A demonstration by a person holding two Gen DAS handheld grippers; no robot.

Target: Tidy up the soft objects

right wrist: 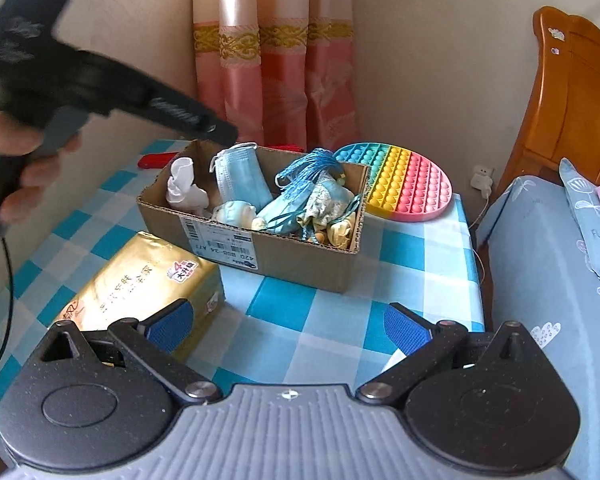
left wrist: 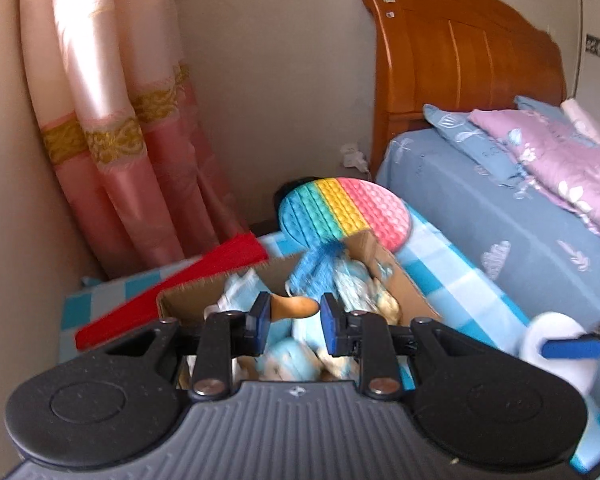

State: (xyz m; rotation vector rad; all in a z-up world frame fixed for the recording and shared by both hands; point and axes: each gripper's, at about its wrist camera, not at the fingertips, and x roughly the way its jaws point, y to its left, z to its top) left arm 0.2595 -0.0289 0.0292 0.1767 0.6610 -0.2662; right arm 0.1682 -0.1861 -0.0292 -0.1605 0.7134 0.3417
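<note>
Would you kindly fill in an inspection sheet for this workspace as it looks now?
Surface: checked blue tablecloth beside a bed.
Job's things: open cardboard box holding face masks, blue cord and small soft toys.
Clutter: gold tissue pack, rainbow bubble mat, red fan, white roll.
Grippers: left gripper over the box, fingers apart, nothing between them; right gripper wide open above the cloth.
Cables: black cable below the left gripper; white plug lead by the wall.
Surroundings: pink curtain, wooden headboard.
</note>
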